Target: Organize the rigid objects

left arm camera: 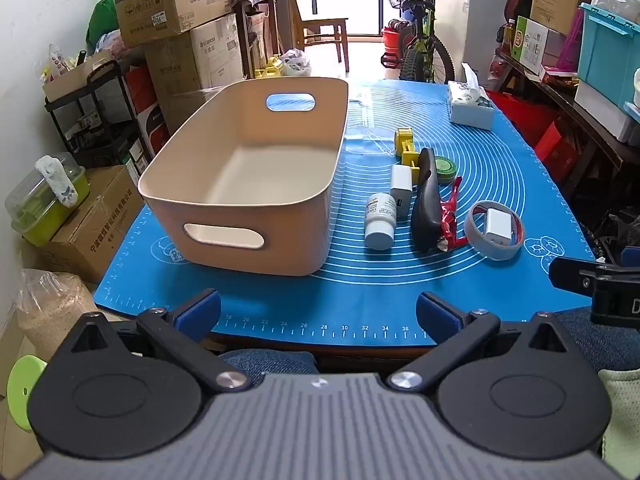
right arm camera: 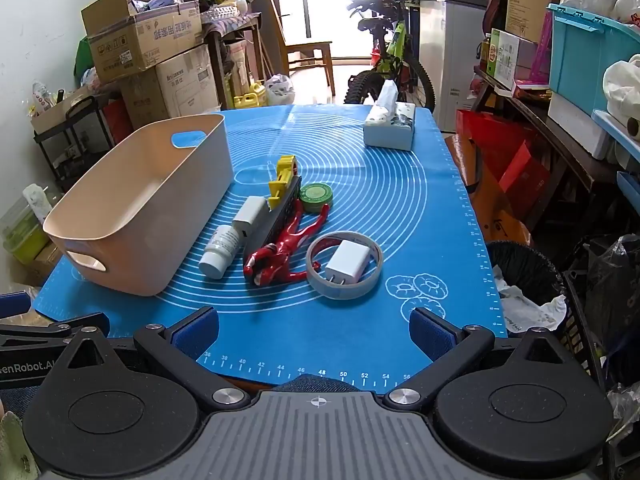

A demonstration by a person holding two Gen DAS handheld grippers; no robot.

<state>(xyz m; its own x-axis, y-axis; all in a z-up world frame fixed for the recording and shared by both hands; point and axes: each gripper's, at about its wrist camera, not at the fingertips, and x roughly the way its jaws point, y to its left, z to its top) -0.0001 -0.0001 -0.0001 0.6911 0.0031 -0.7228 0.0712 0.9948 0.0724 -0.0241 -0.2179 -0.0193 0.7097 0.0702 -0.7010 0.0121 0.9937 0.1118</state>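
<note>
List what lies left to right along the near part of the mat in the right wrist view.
Beige bin → white pill bottle → red action figure → tape roll with a white charger inside it.

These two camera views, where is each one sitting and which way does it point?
Left wrist: on the left gripper, facing forward over the empty beige bin; its open fingers, jeans and the right gripper's tip show.
Right wrist: on the right gripper, facing the tape roll ringing a white charger; open fingers show.
Both share the blue mat, bin, red figure and tissue box.
</note>
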